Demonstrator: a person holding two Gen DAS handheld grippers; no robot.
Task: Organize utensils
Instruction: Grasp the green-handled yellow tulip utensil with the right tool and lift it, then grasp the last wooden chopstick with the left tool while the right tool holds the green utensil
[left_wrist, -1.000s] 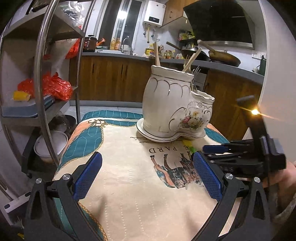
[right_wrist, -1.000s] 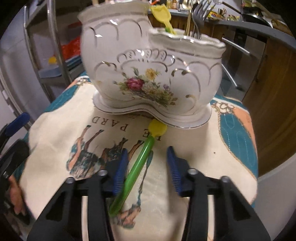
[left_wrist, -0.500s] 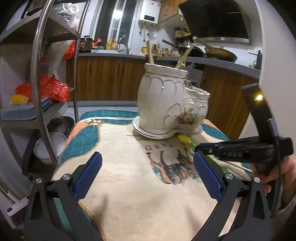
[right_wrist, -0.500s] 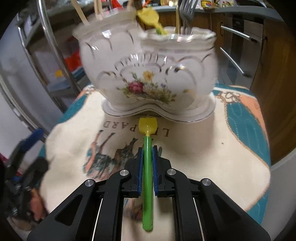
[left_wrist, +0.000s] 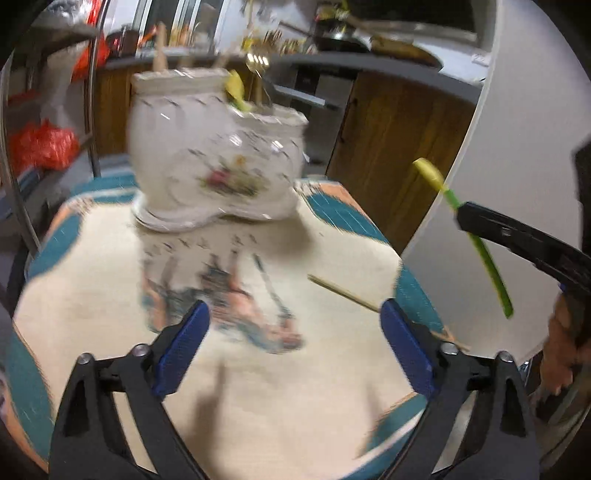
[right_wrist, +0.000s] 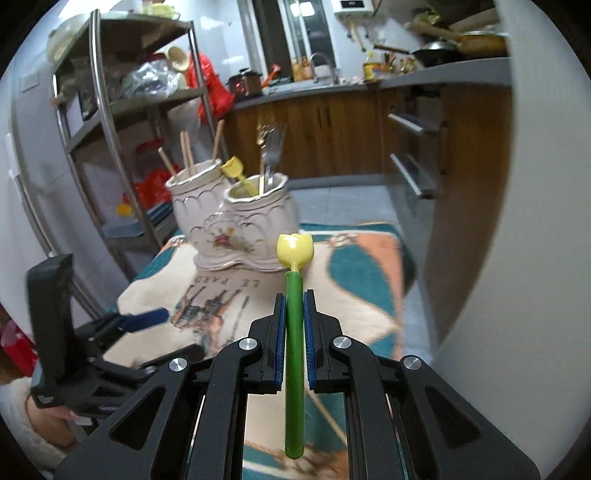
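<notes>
printed cloth (left_wrist: 295, 406), lone chopstick (left_wrist: 343, 291) in left view only, left gripper (left_wrist: 295, 350) fingers closing, empty, right gripper (right_wrist: 294, 325) clamping tulip spoon (right_wrist: 294, 332)

Printed tablecloth (left_wrist: 280, 398) over the table; white ceramic utensil holder (left_wrist: 218, 162) standing at 12 o'clock, lone wooden chopstick (left_wrist: 343, 293) lying at 3 o'clock.

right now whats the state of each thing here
right hand-held gripper: shut on the green utensil
green utensil: held off the table, yellow tip forward
left hand-held gripper: closing, nothing between its pads
holder: upright on the cloth, utensils inside
chopstick: lying flat on the cloth
</notes>
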